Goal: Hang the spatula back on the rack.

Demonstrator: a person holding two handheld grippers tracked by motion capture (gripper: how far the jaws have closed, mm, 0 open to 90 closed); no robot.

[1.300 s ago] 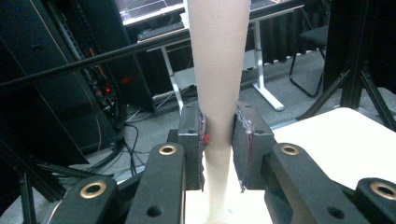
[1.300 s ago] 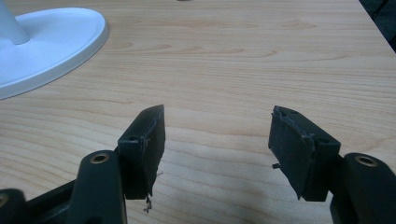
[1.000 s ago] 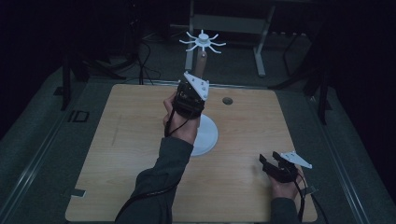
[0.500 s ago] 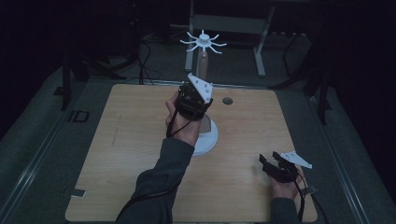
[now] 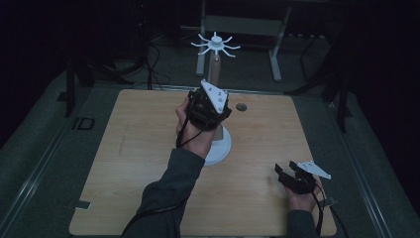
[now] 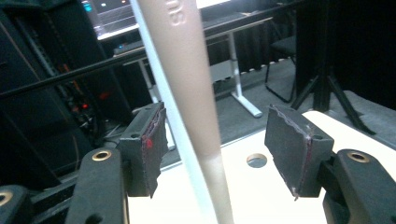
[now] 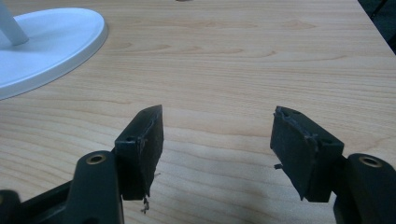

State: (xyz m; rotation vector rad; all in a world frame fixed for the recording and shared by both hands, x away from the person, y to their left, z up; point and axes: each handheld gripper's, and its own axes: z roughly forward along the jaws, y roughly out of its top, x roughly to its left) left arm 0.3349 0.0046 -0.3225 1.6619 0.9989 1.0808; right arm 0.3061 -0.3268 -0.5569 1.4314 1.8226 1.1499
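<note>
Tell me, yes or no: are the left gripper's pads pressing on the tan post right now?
No. In the left gripper view the left gripper stands open, and the tan post rises between the pads with a gap on each side.

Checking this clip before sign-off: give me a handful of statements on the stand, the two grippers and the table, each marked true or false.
1. The left gripper has its jaws apart with the stand's tan post between them, pads off it; they have just been opening. True.
2. The right gripper is clamped on the white base. False: its jaws are open over bare wood, beside the base.
3. The spoked white top sits at the upper end of the post. True.
4. The table is bare metal. False: it is light wood.
</note>
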